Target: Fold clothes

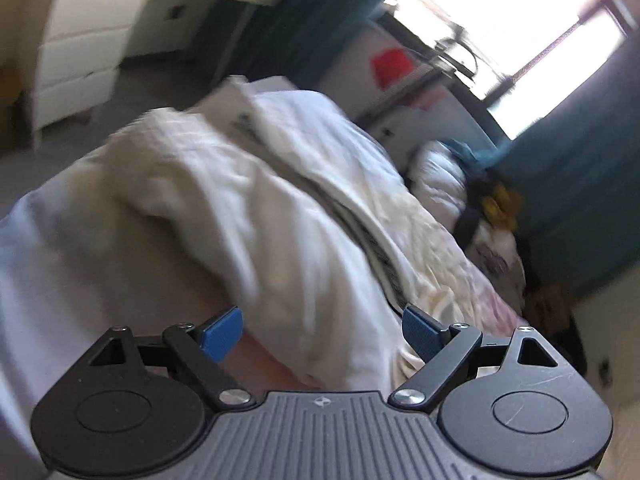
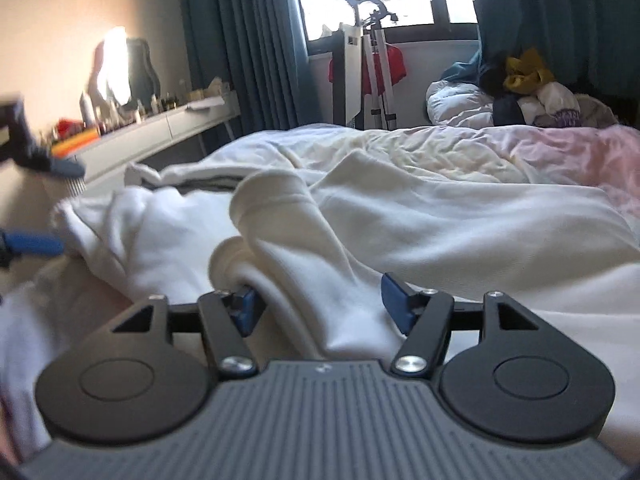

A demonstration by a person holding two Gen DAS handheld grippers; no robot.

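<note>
text: none legible | gripper body (image 2: 325, 369): small embossed logo mark, unreadable | labels/numbers: none | views blurry

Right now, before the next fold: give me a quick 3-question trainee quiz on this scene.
1. True or false: the right gripper is open, with a fold of the white garment between its fingers.
2. The left gripper is: A) shut on cloth B) open C) out of view
3. Fill in: the clothes pile sits at the bed's far end, by the ____ curtain.

Key: 1 true; 2 B; 3 teal
</note>
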